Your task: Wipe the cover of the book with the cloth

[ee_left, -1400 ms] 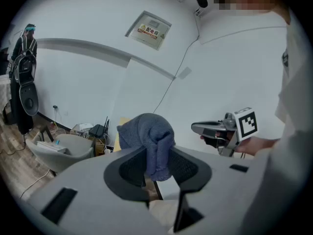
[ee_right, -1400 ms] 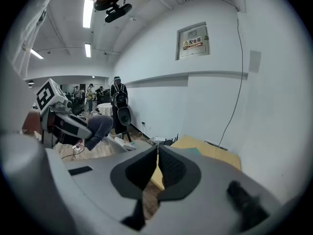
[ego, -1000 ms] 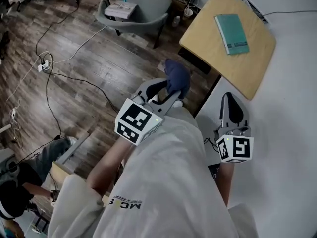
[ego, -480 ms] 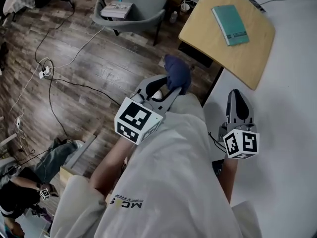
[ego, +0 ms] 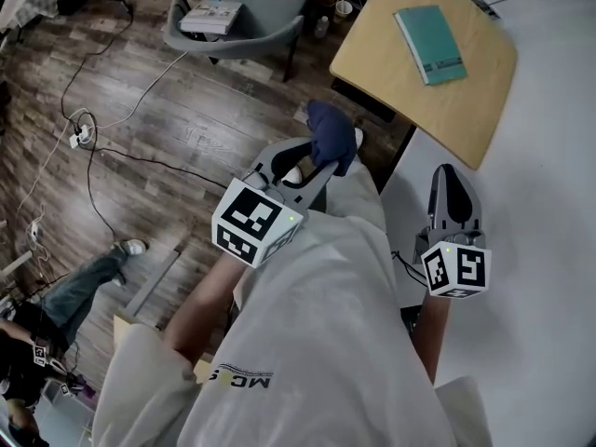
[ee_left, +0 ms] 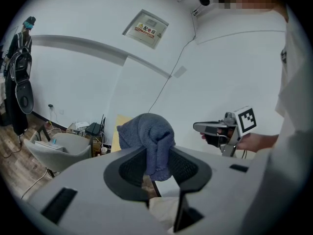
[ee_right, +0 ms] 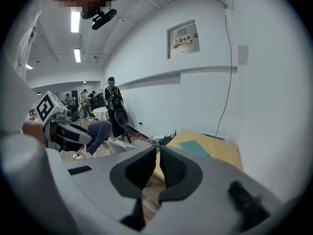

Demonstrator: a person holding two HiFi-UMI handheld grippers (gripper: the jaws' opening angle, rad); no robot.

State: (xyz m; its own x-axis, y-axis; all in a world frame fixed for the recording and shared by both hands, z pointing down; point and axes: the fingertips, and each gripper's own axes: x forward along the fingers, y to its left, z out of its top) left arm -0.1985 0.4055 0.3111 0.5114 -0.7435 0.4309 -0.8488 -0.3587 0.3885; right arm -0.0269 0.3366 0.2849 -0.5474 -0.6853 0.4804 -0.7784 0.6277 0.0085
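Here, your left claw (ego: 315, 166) was clamped on the dark blue cloth (ego: 331, 133), poised over the wooden floor (ego: 186, 128) just short of the table's (ego: 382, 68) near edge. Your right claw (ego: 451, 177) was closed on nothing, close beside the white wall (ego: 540, 203). The teal book (ego: 430, 43) lay flat on the table, well apart from both claws, with bare wood on every side. A grey chair (ego: 270, 7) stood left of the table, with open floor between.

Bright, even light; ceiling strips (ee_right: 75, 21) glow up-left of right gripper (ee_right: 157, 150). Gripper views: fisheye warp w/ dark corners.
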